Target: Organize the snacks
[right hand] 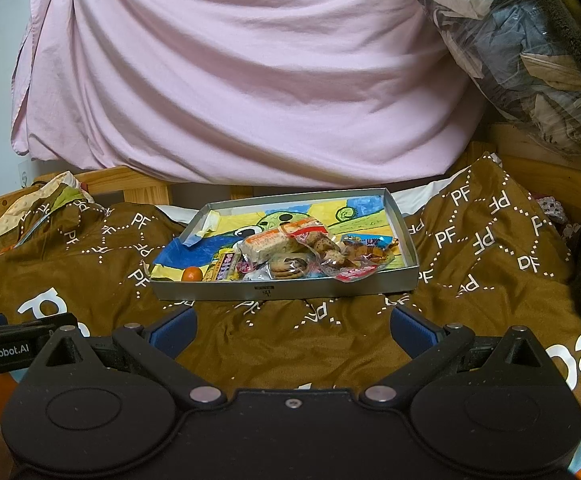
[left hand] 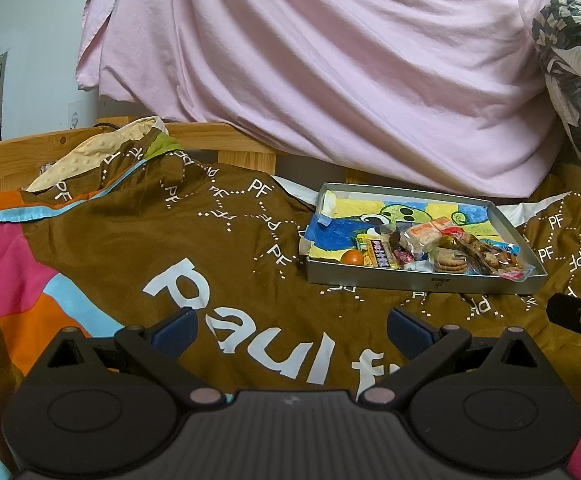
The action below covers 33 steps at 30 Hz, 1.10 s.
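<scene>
**Snacks heaped in one tray, both grippers empty**

Grippers first: the left gripper (left hand: 292, 330) and right gripper (right hand: 292, 330) hover over the brown bedspread (right hand: 282, 344), fingers spread wide, holding nothing. Beyond them the shallow grey tray (right hand: 282, 294) holds wrapped snacks (right hand: 290, 256) piled toward its near edge. These look light, crinkly and slippery, with brittle biscuits inside; pinching wrapper ends seems safest. A small orange (right hand: 191, 274) would roll.

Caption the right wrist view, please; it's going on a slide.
Open right tongs face a shallow grey box of wrapped snacks on a brown bedspread.
</scene>
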Available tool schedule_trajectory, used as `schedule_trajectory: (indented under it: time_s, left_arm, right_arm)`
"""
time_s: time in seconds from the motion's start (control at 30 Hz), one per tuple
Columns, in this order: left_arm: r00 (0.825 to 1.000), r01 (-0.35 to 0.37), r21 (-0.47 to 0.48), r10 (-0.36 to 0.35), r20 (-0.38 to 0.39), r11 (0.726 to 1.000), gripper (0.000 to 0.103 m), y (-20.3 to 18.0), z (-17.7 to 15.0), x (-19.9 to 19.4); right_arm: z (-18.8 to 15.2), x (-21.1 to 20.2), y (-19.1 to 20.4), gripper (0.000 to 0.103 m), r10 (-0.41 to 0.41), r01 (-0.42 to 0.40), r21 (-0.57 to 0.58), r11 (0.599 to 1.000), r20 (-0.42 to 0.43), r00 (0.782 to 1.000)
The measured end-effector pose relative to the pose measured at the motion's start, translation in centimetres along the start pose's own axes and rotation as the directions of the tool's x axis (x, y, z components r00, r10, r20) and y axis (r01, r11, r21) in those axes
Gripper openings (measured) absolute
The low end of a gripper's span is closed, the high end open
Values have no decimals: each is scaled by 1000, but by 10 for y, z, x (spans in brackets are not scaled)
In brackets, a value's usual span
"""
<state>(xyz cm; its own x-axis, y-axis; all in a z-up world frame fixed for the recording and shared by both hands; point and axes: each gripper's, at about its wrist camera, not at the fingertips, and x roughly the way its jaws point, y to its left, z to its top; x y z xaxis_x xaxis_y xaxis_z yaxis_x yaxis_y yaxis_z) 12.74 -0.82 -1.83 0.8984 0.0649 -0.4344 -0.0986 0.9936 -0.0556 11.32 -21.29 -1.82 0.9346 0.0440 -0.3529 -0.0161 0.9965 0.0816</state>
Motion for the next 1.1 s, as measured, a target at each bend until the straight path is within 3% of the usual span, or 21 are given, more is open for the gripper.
schedule_trajectory:
  time_s: [0.37, 1.1]
  left_arm:
    - [998, -56, 1, 56, -11, 998, 103, 1, -1, 1]
    - [997, -78, 17, 78, -13, 997, 103, 2, -3, 2]
  right_arm:
    - [-5, 0, 2, 102, 5, -5, -4, 1000, -14, 1000]
    - [-4, 2, 3, 102, 7, -7, -7, 1000, -24, 1000]
